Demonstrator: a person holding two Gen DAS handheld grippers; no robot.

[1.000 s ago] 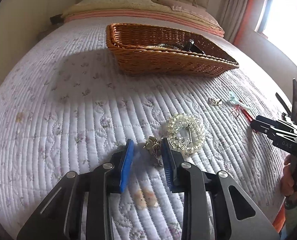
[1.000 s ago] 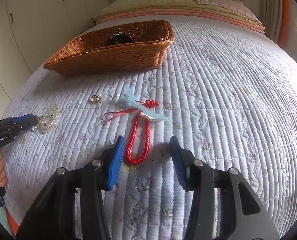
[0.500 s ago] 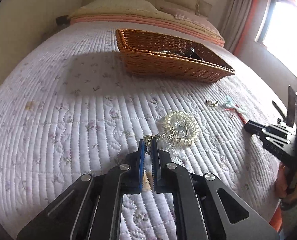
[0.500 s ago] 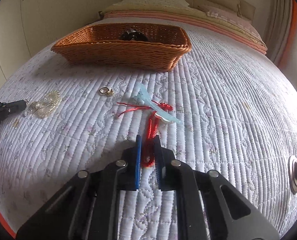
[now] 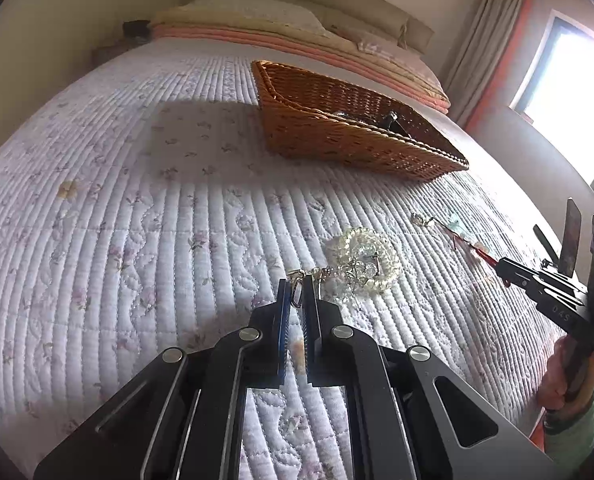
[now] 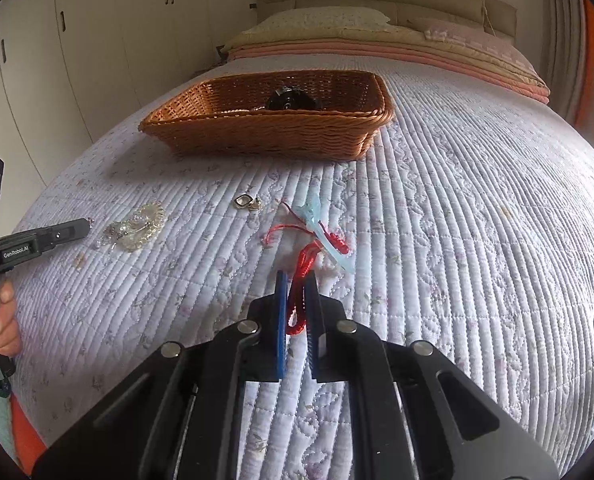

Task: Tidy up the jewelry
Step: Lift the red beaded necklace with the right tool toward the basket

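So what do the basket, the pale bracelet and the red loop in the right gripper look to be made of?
Basket: woven wicker or rattan, warm brown, slightly glossy; the weave shows. Pale bracelet: clear or pearly beads, glass or plastic, since they glint translucent; its chain looks metal. Red loop: braided cord, matte, with a visible twist, pinched in the right gripper.

Both pairs of jaws closed from wide open: the left gripper (image 5: 295,292) clamped the metal charm (image 5: 297,286) (beside the bead bracelet (image 5: 367,258)), the right gripper (image 6: 297,286) the red cord (image 6: 299,300).
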